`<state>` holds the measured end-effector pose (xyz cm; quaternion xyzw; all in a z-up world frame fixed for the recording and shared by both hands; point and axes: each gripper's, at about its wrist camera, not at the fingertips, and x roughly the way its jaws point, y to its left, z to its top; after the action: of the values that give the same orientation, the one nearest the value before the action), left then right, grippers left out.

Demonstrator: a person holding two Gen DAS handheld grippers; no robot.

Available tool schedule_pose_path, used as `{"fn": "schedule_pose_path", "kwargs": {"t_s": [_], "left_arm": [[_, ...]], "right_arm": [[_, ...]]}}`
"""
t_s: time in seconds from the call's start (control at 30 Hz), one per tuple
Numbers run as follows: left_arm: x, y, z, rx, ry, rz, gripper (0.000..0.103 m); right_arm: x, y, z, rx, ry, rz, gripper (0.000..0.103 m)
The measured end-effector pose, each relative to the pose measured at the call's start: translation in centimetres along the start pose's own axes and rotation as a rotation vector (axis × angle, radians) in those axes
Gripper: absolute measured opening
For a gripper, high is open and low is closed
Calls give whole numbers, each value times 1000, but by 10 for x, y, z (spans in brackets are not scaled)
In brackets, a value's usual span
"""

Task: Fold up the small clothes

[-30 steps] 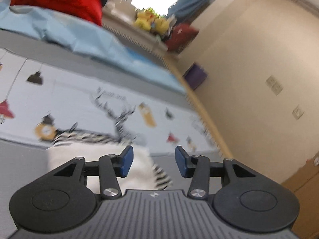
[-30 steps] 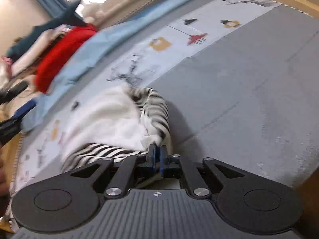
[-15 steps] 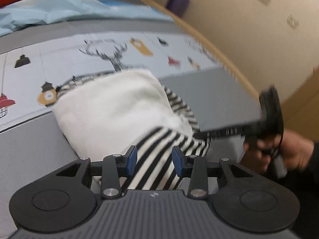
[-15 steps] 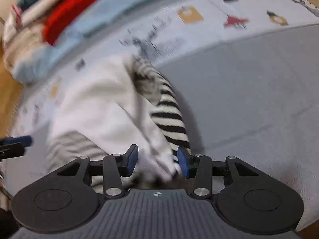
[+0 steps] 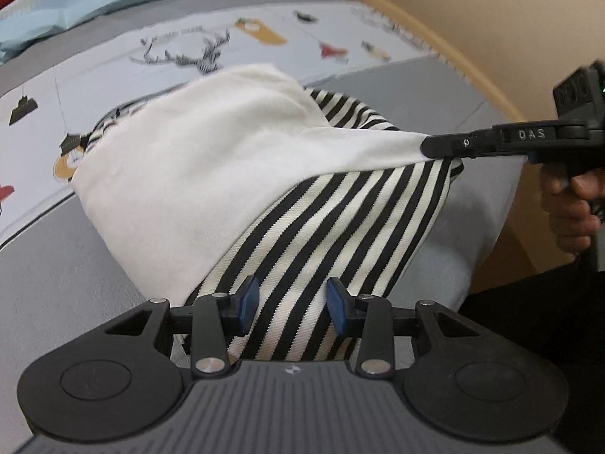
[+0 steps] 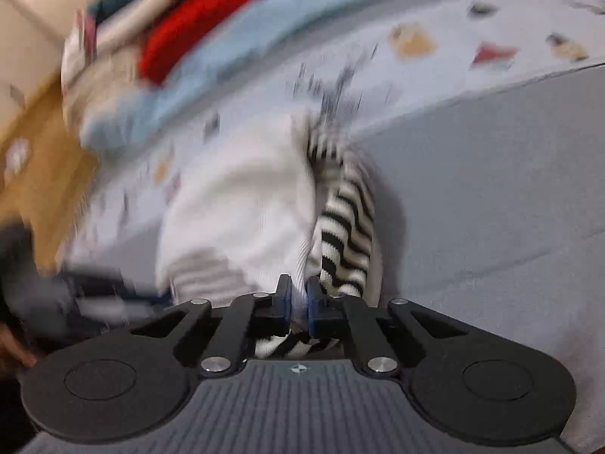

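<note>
While lying on the grey bed cover (image 5: 56, 272), w/ the printed sheet (image 5: 113, 56) just beyond, small garment (image 5: 196, 159) spread in the middle of the scene: white part on the left and far side, black-and-white striped part on the near right. In right wrist view same garment (image 6: 242, 208) seen blurred, white on the left, striped sleeve-like part on the right.

Left gripper (image 5: 292, 304) low over the striped fabric at the near edge, blue pads (image 5: 247, 297) set wide apart, nothing pinched between; stripes visible in the gap. Cannot tell if touching the cloth.

Right gripper (image 6: 298, 300) w/ jaws nearly together, clamped on a fold of the white fabric at the garment's near edge. In left wrist view seen from the side (image 5: 446, 145) at the right, pulling a white corner out to a point, lifted above the striped part. Hand (image 5: 571, 204) on its handle at the far right.

Far left: light blue blanket (image 6: 227, 56) and red cloth (image 6: 196, 38), both blurred. Wooden bed rim (image 5: 435, 45) along the right.
</note>
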<state>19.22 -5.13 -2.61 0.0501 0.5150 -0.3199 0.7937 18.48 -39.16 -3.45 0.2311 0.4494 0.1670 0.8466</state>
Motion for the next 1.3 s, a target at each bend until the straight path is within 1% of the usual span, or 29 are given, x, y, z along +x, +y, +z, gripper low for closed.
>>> {"fn": "schedule_pose_path", "kwargs": {"t_s": [0.03,0.07,0.1,0.17,0.2,0.23,0.27,0.3,0.33,0.37,0.4,0.43,0.47,0.5,0.53,0.57,0.6,0.63,0.67,0.73,0.8,0.83,0.97,1.03,1.07,1.1,1.13,1.23,1.3], "left_arm": [[-5,0,1,-8,-21,-15,43],[-11,0,2,-15,-39,-28,43],[-15,0,1,-15,-50,-43,43],[-14,0,-2,-3,-29,-64,43],[-7,0,-4,4,8,-56,42],[4,-2,-8,32,49,-22,42],[17,-5,-13,78,87,27,42],[28,-6,-17,110,114,65,42],[35,-8,-20,140,118,93,42],[36,-8,-21,154,103,90,42],[35,-7,-21,151,83,76,43],[34,-4,-22,132,63,63,43],[33,-1,-25,117,44,52,43],[32,1,-28,114,24,42,44],[30,3,-30,120,20,35,45],[27,2,-29,133,24,34,45],[22,4,-28,126,15,22,45],[17,9,-26,94,-1,-8,45],[12,16,-25,62,-11,-30,45],[-2,26,-23,11,-64,-50,44],[-14,41,-22,-55,-121,-78,44],[-17,46,-18,-83,-136,-78,44],[-22,65,-12,-145,-196,-22,44],[-22,69,-6,-167,-222,0,44],[-23,71,-5,-176,-234,8,44],[-23,73,-3,-184,-246,19,44],[-24,74,-2,-188,-258,29,44],[-29,75,-1,-200,-288,48,44],[-32,75,0,-201,-297,49,44]], "right_arm": [[-11,-7,3,38,-48,6,5],[-17,-13,4,66,-69,4,5],[-18,-17,5,76,-64,-15,5],[-9,-23,0,69,9,-91,5],[0,-27,-3,72,67,-130,5],[8,-30,-6,85,114,-161,4],[13,-34,-8,97,149,-191,2],[17,-35,-8,96,167,-222,0],[20,-34,-7,81,170,-274,0],[20,-33,-5,69,160,-307,0],[15,-32,-1,74,115,-310,1],[8,-31,4,91,51,-294,4],[-4,-28,11,114,-58,-262,4],[-15,-22,17,111,-159,-227,4],[-21,-17,21,92,-217,-198,4],[-23,-12,24,70,-257,-160,7],[-19,-8,27,64,-261,-126,12],[-9,-4,29,66,-240,-93,24],[0,-3,31,68,-215,-84,33],[23,3,37,61,-165,-88,34],[42,11,43,48,-141,-69,35],[51,14,47,47,-134,-62,37],[85,19,57,78,-102,-67,41],[104,19,62,85,-70,-75,41],[112,19,64,89,-56,-82,38],[119,18,66,96,-47,-76,26],[123,18,69,92,-53,-66,2],[115,22,77,84,-150,-105,2],[111,22,77,83,-183,-143,2]]}}
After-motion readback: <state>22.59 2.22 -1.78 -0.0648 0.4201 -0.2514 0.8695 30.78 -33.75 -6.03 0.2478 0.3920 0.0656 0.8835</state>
